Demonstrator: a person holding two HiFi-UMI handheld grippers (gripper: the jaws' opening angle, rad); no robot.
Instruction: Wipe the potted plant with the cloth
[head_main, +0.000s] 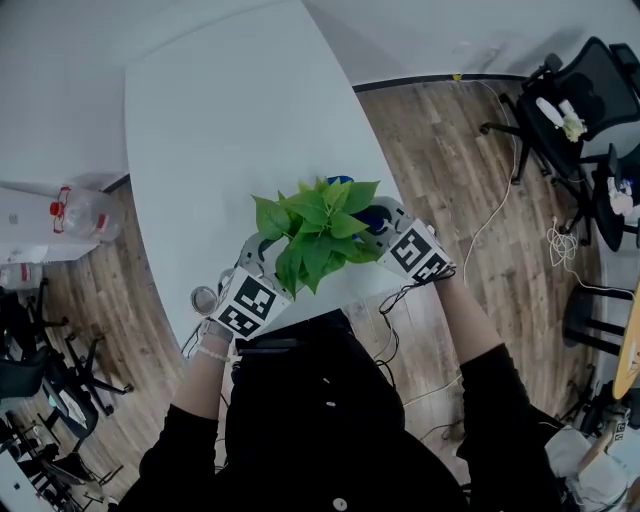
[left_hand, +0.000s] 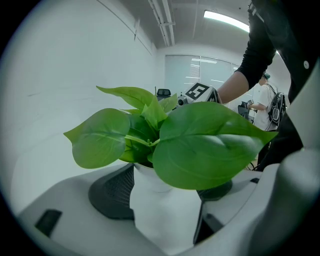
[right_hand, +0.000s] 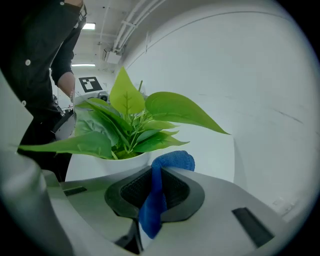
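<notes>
My left gripper (head_main: 262, 262) is clamped on the white pot (left_hand: 162, 210) of the potted plant (head_main: 318, 232). In the left gripper view the pot's wall fills the space between the two dark pads (left_hand: 112, 192), both pressed against it, and the broad green leaves spread over the jaws. My right gripper (head_main: 385, 225) is closed on the blue cloth (right_hand: 154, 200). A folded strip of it is pinched between the jaws, which are nearly together, and a bunched end sticks out past the tips.

That bunched end sits against the pot's rim on my right side, just under the lowest leaves (whether it presses the pot or only brushes it, I cannot tell). From the head view the plant is at the near edge of the white table (head_main: 230, 120), right in front of me, with one gripper on each side of it. The foliage hides most of the pot there, and a bit of blue shows beyond the leaves. I cannot tell whether the pot's base rests on the table. Off to my right, black office chairs (head_main: 575, 95) stand on the wood floor.
</notes>
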